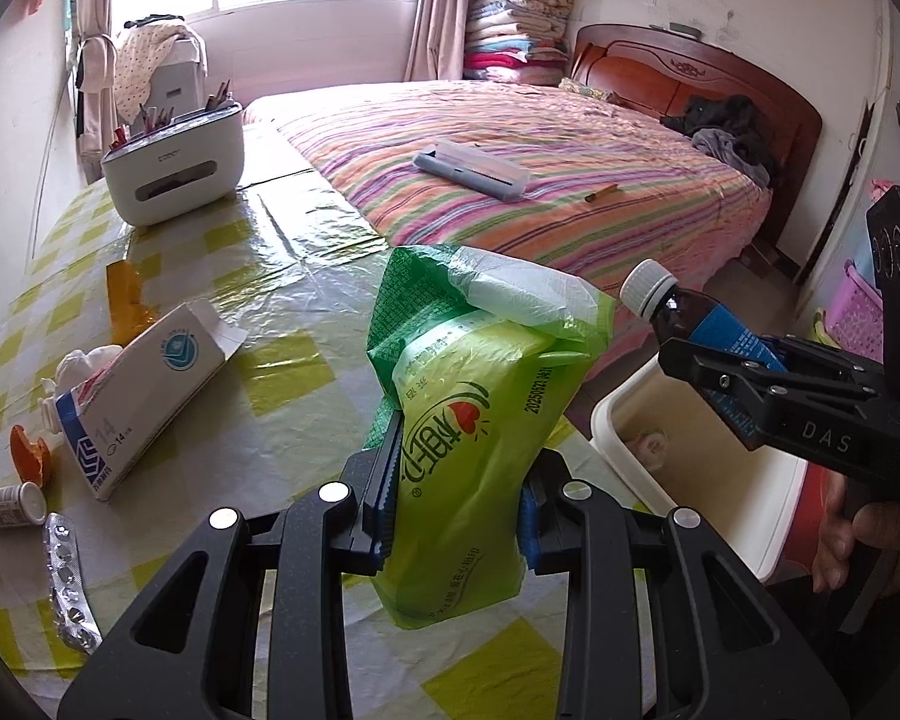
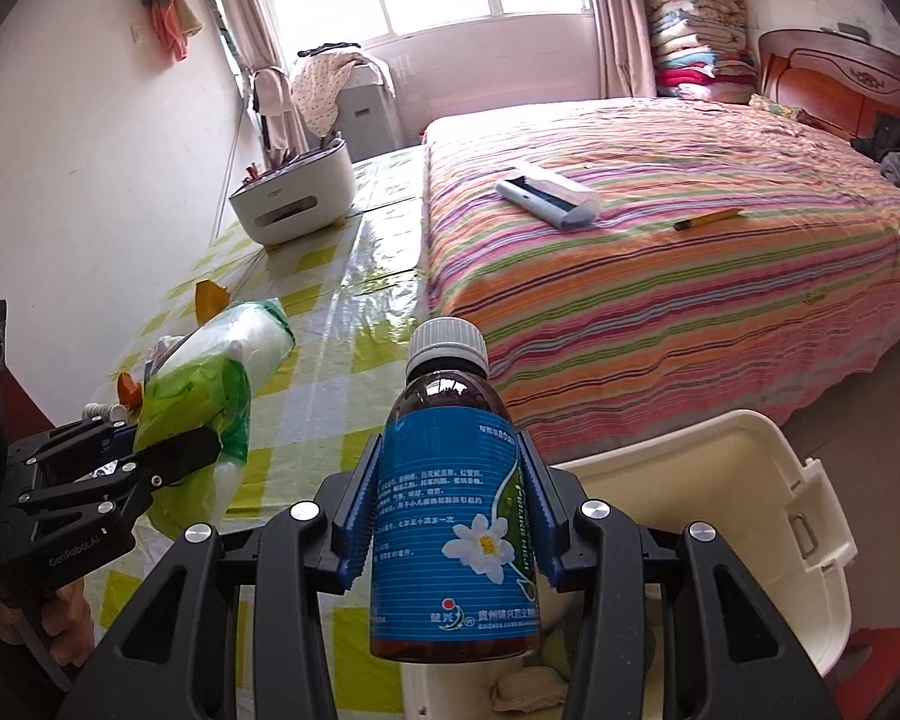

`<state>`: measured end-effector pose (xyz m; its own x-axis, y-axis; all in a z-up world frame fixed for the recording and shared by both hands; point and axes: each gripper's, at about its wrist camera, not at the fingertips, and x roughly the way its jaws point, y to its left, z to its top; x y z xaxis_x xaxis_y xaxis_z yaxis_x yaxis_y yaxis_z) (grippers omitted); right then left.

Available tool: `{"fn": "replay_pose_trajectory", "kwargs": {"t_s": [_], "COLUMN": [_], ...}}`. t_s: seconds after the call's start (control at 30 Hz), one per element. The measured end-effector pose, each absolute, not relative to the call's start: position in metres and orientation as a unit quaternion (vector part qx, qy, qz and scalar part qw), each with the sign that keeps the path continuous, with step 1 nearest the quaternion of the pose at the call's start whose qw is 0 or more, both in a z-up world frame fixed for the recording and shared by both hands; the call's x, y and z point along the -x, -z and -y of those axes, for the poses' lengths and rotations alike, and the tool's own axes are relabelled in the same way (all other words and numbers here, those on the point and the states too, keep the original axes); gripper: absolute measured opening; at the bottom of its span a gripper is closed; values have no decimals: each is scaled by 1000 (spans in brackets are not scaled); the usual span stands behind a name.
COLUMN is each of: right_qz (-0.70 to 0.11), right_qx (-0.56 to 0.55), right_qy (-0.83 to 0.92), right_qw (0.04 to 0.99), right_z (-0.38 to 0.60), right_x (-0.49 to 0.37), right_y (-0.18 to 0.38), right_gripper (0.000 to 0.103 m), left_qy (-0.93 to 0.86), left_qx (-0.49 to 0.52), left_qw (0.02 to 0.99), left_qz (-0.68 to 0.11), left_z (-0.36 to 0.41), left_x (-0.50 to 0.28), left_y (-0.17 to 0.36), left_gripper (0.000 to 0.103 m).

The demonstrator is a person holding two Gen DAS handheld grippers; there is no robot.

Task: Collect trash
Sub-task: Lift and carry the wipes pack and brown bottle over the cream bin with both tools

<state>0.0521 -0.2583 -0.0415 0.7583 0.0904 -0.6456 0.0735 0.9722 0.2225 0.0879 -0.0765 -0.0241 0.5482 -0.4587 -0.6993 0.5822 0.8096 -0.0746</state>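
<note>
Green packet (image 1: 462, 438) clamped in left gripper (image 1: 459, 498), held above the table (image 1: 306, 372). Brown bottle (image 2: 450, 516), white cap up, pinched in right gripper (image 2: 450, 522) over a cream bin (image 2: 750, 480); only the right view shows wadded trash inside. Only the left view shows the carton (image 1: 144, 384), vial (image 1: 9, 504) and blister strip (image 1: 66, 582) on the cloth. Farther back: white organizer (image 1: 174, 168), striped bed (image 1: 510, 168).

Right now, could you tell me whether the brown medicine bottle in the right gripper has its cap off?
No, the brown medicine bottle wears its white ribbed cap, held upright between the right gripper's blue pads.
</note>
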Motion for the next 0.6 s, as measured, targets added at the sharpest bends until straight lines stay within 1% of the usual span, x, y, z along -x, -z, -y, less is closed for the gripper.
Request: {"fn": "replay_pose_trajectory", "kwargs": {"t_s": [0.6], "right_qz": [-340], "right_qx": [-143], "right_qy": [55], "right_qw": [928], "right_z": [302], "right_x": [-19], "right_y": [46], "right_gripper": [42], "left_qy": [344], "left_qx": [-96], "left_qw": [855], "left_qz": [-376], "left_z": [127], "left_x": [-62], "left_y": [25], "left_gripper": [30]}}
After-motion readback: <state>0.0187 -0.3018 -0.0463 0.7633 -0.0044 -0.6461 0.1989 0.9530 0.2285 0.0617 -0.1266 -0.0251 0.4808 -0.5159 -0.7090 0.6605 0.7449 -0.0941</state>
